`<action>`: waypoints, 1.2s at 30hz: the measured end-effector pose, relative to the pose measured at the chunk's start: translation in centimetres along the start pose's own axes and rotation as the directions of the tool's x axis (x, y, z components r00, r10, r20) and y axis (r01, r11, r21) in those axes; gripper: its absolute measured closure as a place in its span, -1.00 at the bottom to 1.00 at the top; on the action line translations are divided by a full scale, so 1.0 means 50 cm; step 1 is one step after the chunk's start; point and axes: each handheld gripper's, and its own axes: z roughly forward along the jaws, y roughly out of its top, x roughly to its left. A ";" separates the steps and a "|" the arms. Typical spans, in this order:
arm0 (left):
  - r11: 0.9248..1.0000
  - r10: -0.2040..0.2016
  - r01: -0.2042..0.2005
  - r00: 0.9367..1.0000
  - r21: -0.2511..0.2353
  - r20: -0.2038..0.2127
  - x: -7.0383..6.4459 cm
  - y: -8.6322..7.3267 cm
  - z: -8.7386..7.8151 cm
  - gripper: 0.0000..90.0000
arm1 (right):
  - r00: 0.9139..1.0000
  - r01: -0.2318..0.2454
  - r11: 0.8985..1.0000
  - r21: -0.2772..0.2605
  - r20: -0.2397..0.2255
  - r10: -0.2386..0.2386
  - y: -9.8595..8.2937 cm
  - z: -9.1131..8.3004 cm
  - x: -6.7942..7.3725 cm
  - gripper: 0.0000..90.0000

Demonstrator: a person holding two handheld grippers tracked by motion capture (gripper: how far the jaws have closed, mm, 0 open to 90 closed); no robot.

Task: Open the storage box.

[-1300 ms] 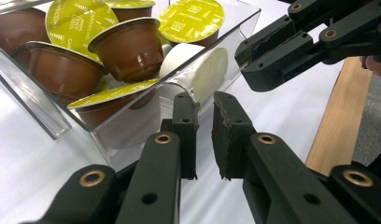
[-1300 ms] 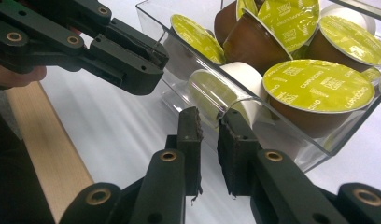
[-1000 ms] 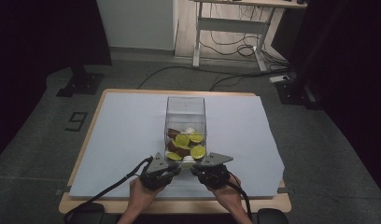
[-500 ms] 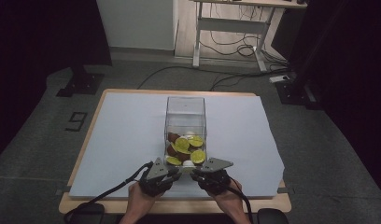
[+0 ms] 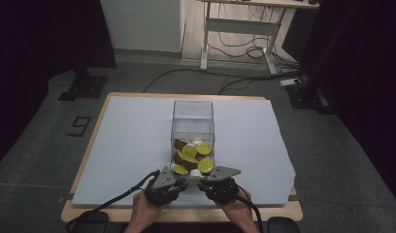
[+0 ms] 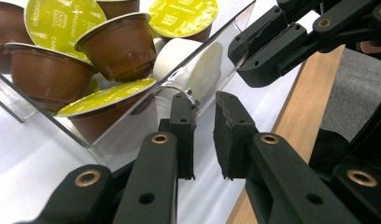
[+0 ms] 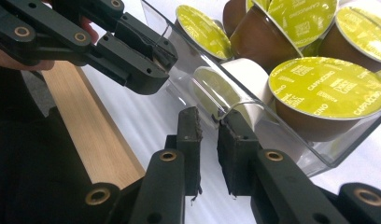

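Clear box [image 5: 192, 130] blocks centre ahead; capsules [image 5: 193, 156] crowd its near end; counter [image 5: 128, 141] open either side.

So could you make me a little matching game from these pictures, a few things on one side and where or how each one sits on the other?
Things:
1. clear box
2. green-lidded capsules
3. white capsule
4. wooden table edge

Places or states:
A. bare strip nearest the person
B. lying on its side against the box's front wall
C. piled inside the box
D. standing on the white sheet, mid-table

Pairs: 1-D, 2-C, 3-B, 4-A
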 end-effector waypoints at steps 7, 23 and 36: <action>1.000 -0.010 0.010 1.000 -0.013 0.004 0.003 -0.007 -0.004 0.73 | 1.000 -0.011 1.000 -0.008 -0.009 0.011 -0.002 -0.004 -0.003 0.74; 1.000 -0.018 0.018 1.000 0.012 -0.005 0.019 -0.022 -0.033 0.64 | 1.000 -0.030 1.000 0.003 -0.007 0.030 -0.015 -0.025 -0.018 0.67; 1.000 -0.028 0.029 0.999 0.012 -0.032 0.040 -0.033 -0.061 0.62 | 0.998 -0.058 0.998 0.019 0.023 0.058 -0.023 -0.046 -0.038 0.67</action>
